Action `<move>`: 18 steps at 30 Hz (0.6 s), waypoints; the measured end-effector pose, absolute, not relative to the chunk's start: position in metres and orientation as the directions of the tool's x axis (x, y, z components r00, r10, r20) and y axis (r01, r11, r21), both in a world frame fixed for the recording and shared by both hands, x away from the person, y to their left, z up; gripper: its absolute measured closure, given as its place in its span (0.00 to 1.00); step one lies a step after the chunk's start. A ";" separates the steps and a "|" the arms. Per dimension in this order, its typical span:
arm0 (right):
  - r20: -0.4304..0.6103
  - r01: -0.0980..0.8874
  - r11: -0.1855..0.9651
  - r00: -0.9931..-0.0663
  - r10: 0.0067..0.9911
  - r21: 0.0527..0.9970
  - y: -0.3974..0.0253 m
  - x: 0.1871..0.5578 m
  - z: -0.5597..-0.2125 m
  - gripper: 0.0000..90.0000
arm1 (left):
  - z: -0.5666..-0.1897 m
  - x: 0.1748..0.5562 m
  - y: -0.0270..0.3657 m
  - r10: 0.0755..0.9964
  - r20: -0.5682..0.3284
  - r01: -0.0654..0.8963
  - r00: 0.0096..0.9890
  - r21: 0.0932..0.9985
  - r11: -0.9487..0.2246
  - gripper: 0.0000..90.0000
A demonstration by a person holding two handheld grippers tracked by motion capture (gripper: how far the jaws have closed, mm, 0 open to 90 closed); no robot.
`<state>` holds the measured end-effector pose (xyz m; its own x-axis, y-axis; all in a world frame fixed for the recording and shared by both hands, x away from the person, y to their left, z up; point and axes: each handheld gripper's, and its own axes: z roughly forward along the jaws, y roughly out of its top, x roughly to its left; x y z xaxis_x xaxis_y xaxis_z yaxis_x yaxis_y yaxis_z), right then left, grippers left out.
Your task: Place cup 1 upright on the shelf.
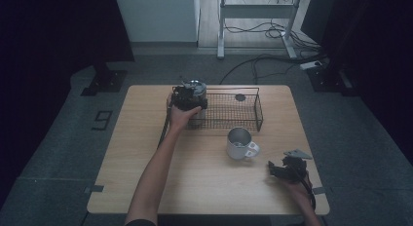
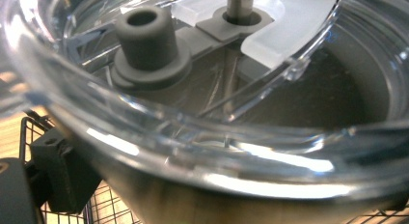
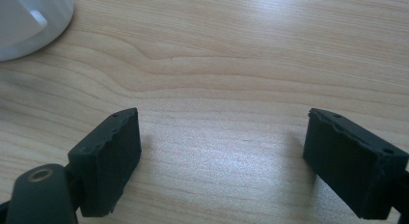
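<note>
A steel tumbler (image 1: pixel 196 89) with a clear lid (image 2: pixel 270 45) and a grey stopper (image 2: pixel 144 38) stands at the left end of a black wire basket (image 1: pixel 243 120). My left gripper (image 1: pixel 189 100) is shut on the tumbler from the near side. One of its black fingers (image 2: pixel 58 166) presses the tumbler's wall, and the other is hidden behind the cup. My right gripper (image 1: pixel 280 170) rests low over the wooden table (image 1: pixel 146 153) at the front right. It is open (image 3: pixel 222 156) with only bare wood between its pads.
A metal mug with a white handle (image 1: pixel 239 143) stands mid-table just in front of the basket, and its white base (image 3: pixel 29 21) lies left of and beyond my right gripper. A small dark disc (image 1: pixel 240 97) lies in the basket's far part.
</note>
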<state>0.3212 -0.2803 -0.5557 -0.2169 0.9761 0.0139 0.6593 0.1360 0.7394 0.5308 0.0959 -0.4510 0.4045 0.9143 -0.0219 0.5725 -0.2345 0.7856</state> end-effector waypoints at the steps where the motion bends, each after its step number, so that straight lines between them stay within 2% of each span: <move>1: 0.014 0.659 0.136 -0.217 0.976 0.739 -0.280 0.321 -0.556 0.14 | -0.452 0.531 0.096 0.913 -0.020 0.574 0.406 0.784 -0.238 0.04; 18: 0.014 0.659 0.136 -0.217 0.976 0.739 -0.280 0.321 -0.556 0.14 | -0.463 0.532 0.097 0.927 -0.020 0.581 0.374 0.784 -0.218 0.04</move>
